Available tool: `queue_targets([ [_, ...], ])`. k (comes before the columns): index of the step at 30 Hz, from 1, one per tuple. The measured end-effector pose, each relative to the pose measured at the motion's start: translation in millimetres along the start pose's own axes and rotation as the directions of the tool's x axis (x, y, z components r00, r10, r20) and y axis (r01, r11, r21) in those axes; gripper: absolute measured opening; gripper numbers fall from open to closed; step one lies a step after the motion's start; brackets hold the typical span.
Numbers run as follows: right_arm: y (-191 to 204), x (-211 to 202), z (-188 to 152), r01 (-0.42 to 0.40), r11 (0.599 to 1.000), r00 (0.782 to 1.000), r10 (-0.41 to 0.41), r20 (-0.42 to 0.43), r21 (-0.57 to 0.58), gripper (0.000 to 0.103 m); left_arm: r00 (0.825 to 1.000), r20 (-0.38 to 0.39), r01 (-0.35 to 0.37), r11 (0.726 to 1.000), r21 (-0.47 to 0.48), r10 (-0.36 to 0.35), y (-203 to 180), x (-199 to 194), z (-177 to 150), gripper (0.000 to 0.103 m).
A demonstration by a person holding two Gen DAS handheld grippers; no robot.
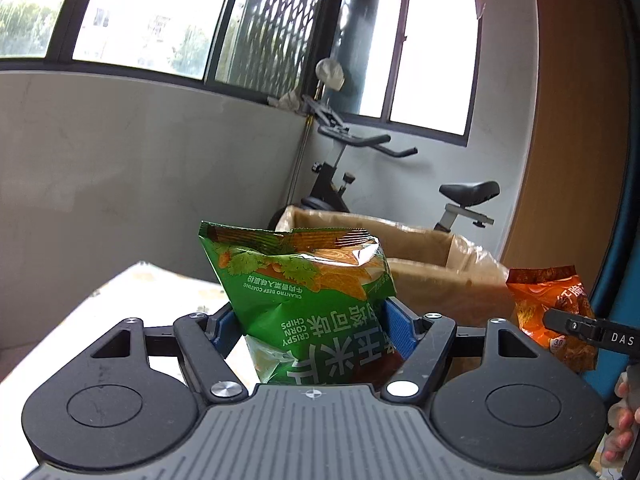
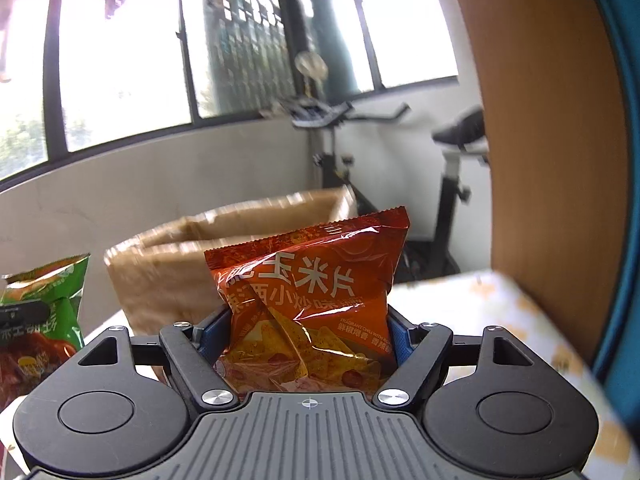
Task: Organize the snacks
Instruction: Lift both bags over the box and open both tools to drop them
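Left tool (image 1: 312, 320) grips green chip bag (image 1: 304, 280) (crinkled, upside-down).

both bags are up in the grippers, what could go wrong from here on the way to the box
1. The green chip bag is pinched low in the left gripper and stands tall above it, so it may flop or slip.
2. The orange chip bag bulges in the right gripper; squeezing could crush chips.
3. The cardboard box has raised flaps that the bags might snag.

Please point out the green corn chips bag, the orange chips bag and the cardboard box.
Green corn chips bag (image 1: 304, 292): left wrist view, printed front.
Orange chips bag (image 2: 312, 300): right wrist view, printed front.
Brown cardboard box (image 1: 436, 284): left wrist view, near wall.
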State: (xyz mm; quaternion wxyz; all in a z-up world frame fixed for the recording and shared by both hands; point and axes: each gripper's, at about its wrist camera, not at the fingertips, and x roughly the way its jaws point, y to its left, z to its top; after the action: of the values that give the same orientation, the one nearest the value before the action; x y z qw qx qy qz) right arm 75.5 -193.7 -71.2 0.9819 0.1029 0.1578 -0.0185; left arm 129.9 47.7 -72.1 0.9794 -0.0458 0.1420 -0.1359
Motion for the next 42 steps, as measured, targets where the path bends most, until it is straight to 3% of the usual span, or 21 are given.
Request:
queue_targets([
  [6,8.5,26.2,58.7,-0.071,0.993,0.996,0.075,0.04,-0.09,0.073,0.999,0.047,0.011,0.998,0.061,-0.014,-13.9,17.1,47.9,0.075],
  [11,19.6,77.9,85.0,-0.07,0.979,0.996,0.079,0.042,-0.192,0.073,0.999,0.01,0.039,0.991,0.127,-0.04,-33.6,58.1,75.2,0.075],
  [18,31.8,152.6,96.0,-0.04,0.953,0.999,0.038,-0.011,-0.299,0.073,1.0,-0.018,-0.004,0.97,0.244,0.008,-58.5,111.9,99.5,0.075],
  [23,42.7,184.9,83.5,-0.019,0.928,0.998,-0.002,-0.057,-0.373,0.074,0.998,-0.053,-0.012,0.957,0.291,0.028,-63.3,147.2,97.7,0.075],
  [27,43.0,195.5,72.4,-0.038,0.939,0.993,-0.003,-0.117,-0.341,0.074,0.993,-0.113,-0.01,0.954,0.3,0.046,-64.5,170.7,94.6,0.075],
  [32,46.7,196.8,62.9,-0.032,0.928,0.992,-0.015,-0.124,-0.371,0.076,0.98,-0.194,0.02,0.955,0.296,0.04,-62.3,190.8,88.8,0.077],
  [35,47.6,196.5,63.7,-0.032,0.934,0.989,-0.02,-0.143,-0.355,0.08,0.967,-0.253,0.053,0.958,0.283,0.022,-57.8,198.9,84.2,0.09],
  [38,46.2,191.5,66.4,-0.032,0.943,0.989,-0.019,-0.149,-0.33,0.092,0.963,-0.266,0.044,0.965,0.259,0.028,-50.8,196.3,80.8,0.091],
  [42,41.5,181.0,71.3,-0.026,0.951,0.989,-0.02,-0.146,-0.308,0.095,0.972,-0.234,0.038,0.972,0.231,0.018,-41.1,184.8,84.9,0.093],
])
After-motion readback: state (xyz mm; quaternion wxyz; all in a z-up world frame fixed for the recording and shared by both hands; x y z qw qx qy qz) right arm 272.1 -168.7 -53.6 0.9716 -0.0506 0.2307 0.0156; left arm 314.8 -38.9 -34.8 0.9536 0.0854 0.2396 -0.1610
